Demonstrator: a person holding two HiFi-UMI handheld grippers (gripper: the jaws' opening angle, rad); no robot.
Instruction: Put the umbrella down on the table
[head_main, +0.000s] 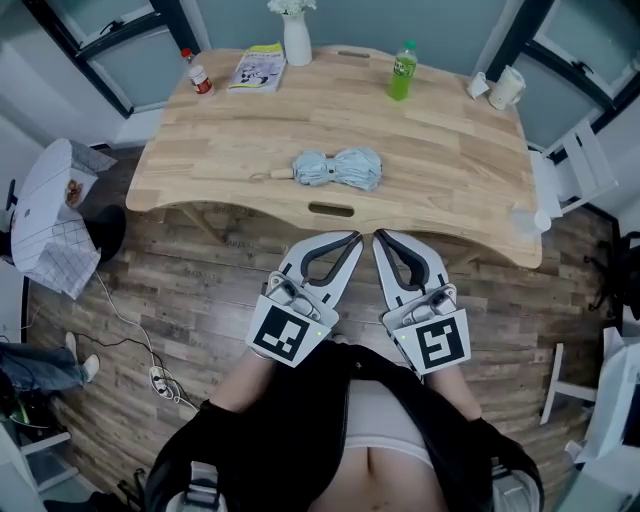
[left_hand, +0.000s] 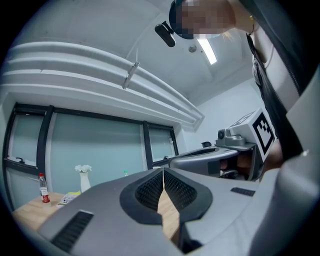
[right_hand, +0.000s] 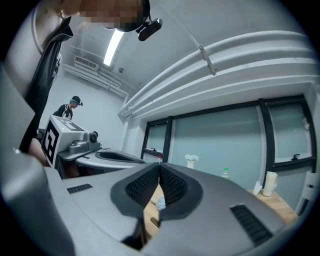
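Observation:
A folded pale blue umbrella (head_main: 338, 168) with a wooden handle lies on the light wooden table (head_main: 440, 160), near the middle of its front half. A sliver of the umbrella (right_hand: 160, 203) shows through the right gripper's jaws. My left gripper (head_main: 355, 237) and right gripper (head_main: 379, 235) are held side by side in front of the table's near edge, over the floor, well short of the umbrella. Both are shut and empty, tips almost touching each other. In the left gripper view the left gripper (left_hand: 163, 171) points level toward the table, with the right one beside it.
At the table's far edge stand a white vase (head_main: 296, 38), a green bottle (head_main: 402, 70), a small red-capped bottle (head_main: 198, 73), a booklet (head_main: 257, 67) and a white cup (head_main: 506, 87). A white chair (head_main: 50, 215) stands left, white furniture (head_main: 580, 170) right. Cables lie on the floor.

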